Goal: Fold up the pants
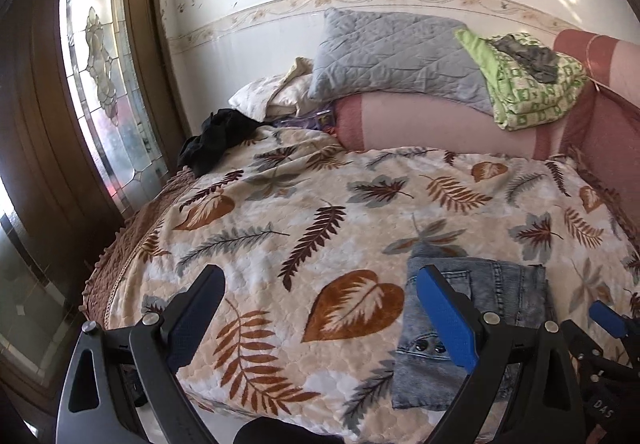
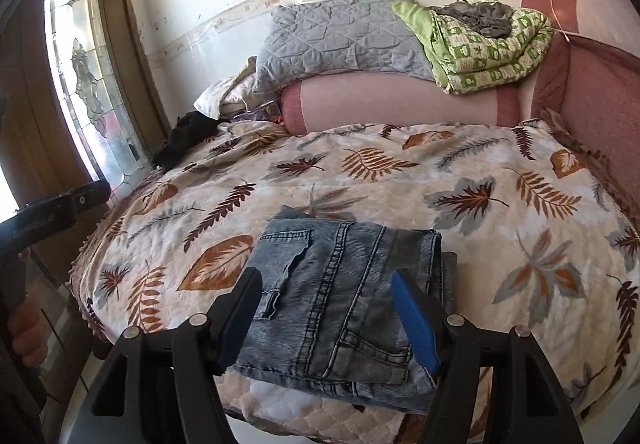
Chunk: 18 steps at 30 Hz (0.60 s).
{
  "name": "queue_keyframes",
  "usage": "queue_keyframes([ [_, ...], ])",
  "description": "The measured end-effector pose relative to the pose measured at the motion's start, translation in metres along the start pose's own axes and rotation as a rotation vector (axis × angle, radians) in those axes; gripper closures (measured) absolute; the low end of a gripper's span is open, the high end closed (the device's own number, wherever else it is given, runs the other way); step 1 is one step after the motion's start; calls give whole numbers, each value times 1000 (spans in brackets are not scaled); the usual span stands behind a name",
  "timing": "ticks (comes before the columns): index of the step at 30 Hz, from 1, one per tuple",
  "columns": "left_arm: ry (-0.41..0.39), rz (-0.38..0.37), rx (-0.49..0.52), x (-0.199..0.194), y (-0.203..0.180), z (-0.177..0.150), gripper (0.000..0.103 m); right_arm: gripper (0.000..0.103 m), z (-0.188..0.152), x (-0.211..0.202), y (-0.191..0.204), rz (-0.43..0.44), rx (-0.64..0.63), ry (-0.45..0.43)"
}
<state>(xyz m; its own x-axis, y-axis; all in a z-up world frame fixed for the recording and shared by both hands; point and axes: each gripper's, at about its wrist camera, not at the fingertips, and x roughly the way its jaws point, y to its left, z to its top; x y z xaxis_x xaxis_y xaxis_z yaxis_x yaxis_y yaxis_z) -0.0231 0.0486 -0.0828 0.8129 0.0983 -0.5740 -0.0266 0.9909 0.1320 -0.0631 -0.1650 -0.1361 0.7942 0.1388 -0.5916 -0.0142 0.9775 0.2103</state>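
Note:
A pair of blue denim pants [image 2: 340, 296] lies folded into a compact stack near the front edge of the bed, on the leaf-patterned blanket [image 2: 480, 171]. My right gripper [image 2: 326, 282] is open, its blue-padded fingers to either side above the near part of the stack, holding nothing. In the left wrist view the folded pants [image 1: 500, 292] lie to the right, partly behind my right finger. My left gripper [image 1: 320, 284] is open and empty over bare blanket [image 1: 280, 203], left of the pants. The right gripper's tip [image 1: 608, 318] shows at the far right.
At the bed's back stand a grey quilted pillow [image 2: 340, 35], a folded green quilt [image 2: 488, 47], a pink bolster [image 2: 400, 99] and a black garment [image 2: 184, 135]. A glass-panelled door [image 2: 80, 83] is at left. The left handle [image 2: 48, 219] shows at left.

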Motion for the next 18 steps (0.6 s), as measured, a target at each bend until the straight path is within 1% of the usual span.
queue_keyframes([
  [5,-7,-15,18,-8,-5,-2,6,33,-2,-3,5,6,-6,4],
  [12,-10,-24,12,-9,-4,-2,6,32,-3,-1,12,18,-20,7],
  [15,-3,-44,1,-5,-3,-2,6,32,-4,3,12,20,-19,12],
  [18,19,-54,-5,9,-5,-4,6,32,-5,9,10,14,-18,21],
])
